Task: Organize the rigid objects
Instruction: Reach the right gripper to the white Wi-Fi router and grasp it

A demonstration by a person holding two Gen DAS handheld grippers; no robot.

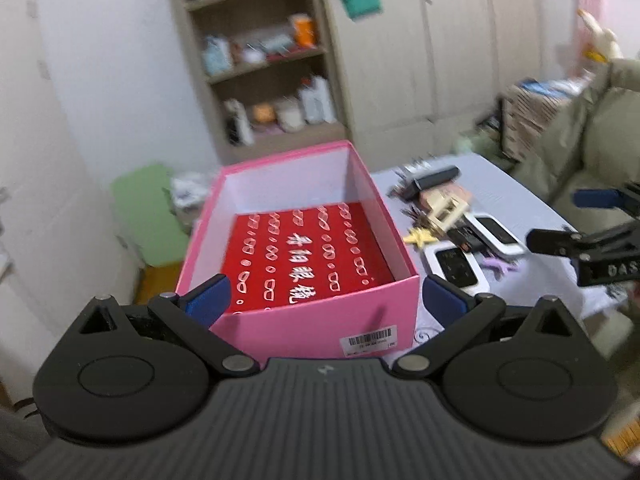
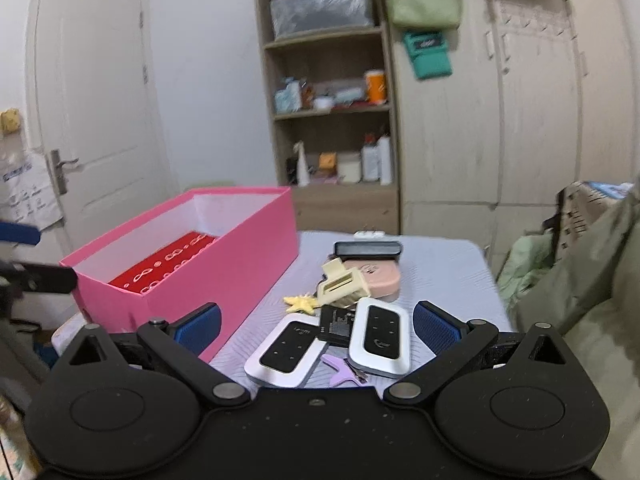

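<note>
Pink box (image 1: 304, 320): open-topped, between your spread left gripper (image 1: 324, 300) fingers, ready for loading. Remotes (image 2: 378, 336) piled ahead of your right gripper (image 2: 316, 322), released, empty.

The left wrist view looks down from close above the near end of the pink box (image 1: 304, 248), facing the shelf (image 1: 260, 60). The right wrist view sits lower and further right, close over the counter (image 2: 440, 264) (clutter in front). Both share box, shelf and counter.
</note>
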